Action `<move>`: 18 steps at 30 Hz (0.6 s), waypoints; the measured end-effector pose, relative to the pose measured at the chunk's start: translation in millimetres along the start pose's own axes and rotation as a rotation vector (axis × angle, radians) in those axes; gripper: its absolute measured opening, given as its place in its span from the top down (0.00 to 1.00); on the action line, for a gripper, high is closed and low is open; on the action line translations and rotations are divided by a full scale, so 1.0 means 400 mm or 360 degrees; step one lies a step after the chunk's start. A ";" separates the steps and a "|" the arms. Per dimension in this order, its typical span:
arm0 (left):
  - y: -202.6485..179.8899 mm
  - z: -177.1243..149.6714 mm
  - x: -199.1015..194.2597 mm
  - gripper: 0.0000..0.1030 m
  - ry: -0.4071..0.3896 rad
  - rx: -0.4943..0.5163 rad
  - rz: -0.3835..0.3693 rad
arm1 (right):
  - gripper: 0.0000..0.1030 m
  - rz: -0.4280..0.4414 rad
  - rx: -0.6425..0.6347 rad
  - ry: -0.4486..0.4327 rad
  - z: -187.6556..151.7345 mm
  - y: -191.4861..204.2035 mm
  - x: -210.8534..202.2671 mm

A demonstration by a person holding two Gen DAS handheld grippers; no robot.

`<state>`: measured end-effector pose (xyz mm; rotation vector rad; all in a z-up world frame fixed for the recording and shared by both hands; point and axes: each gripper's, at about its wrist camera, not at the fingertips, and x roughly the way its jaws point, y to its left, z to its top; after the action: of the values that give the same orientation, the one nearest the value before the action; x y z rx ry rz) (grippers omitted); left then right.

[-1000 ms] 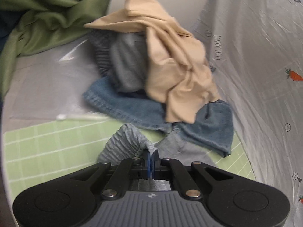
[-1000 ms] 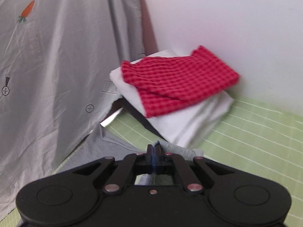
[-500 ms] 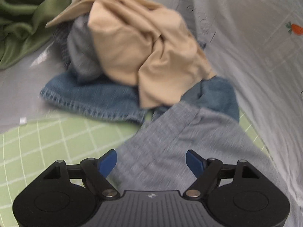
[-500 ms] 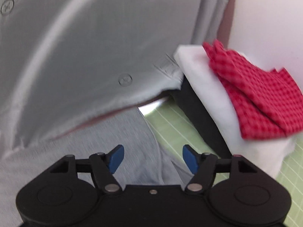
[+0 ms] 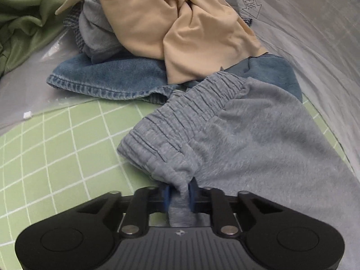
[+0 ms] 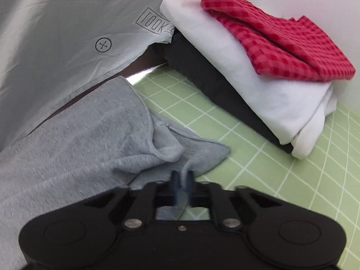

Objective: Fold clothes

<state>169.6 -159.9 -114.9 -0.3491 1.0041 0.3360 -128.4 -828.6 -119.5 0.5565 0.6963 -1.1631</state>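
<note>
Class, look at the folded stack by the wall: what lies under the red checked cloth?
Under the red checked cloth lies a folded white garment, and beneath that a black one resting on the green grid mat. Anything further inside the stack is covered.

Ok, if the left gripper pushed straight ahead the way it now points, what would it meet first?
The left gripper is already shut on the elastic waistband edge of the grey fleece sweatpants, so it would plough further into them first. Beyond lies the blue denim garment under the crumpled beige shirt; depth is uncertain.
</note>
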 end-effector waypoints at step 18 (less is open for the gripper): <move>0.305 -0.061 -0.112 0.83 0.0095 0.0079 -0.0060 | 0.97 0.0028 0.0139 0.0139 -0.208 -0.397 -0.246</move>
<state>76.5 -66.4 -104.1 -0.3341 1.0613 0.2670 -319.3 -756.0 -108.4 0.6890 0.7164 -1.1621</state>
